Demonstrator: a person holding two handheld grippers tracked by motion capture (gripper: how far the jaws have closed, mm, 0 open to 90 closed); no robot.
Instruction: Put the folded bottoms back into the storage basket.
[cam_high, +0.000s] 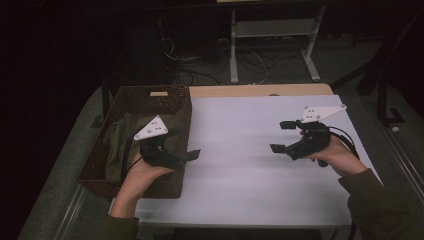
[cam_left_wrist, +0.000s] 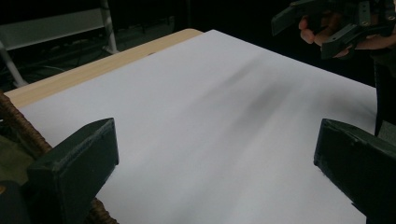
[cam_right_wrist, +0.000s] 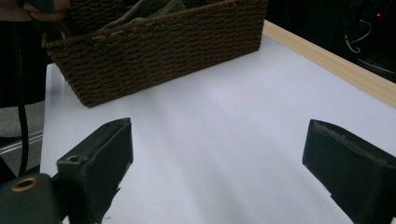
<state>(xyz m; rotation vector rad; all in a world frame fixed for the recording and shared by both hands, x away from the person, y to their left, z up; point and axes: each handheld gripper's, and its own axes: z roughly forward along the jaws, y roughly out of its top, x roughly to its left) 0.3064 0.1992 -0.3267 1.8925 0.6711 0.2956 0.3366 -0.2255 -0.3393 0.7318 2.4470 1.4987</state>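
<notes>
White tabletop (cam_high: 240, 165) under dim light; the wicker basket (cam_high: 150, 100) sits at its left edge, olive cloth (cam_high: 122, 140) inside; I see my left hand-held gripper (cam_high: 187, 145) released beside it; right hand-held gripper (cam_high: 281, 136) released, well apart.

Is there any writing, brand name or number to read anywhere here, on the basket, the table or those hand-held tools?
None can be read. The pale tag on the far rim of the brown woven wicker basket is too small and blurred to tell whether it bears print. The white table top, the olive-green cloth in the basket and the grey three-cornered plates show no lettering.
</notes>
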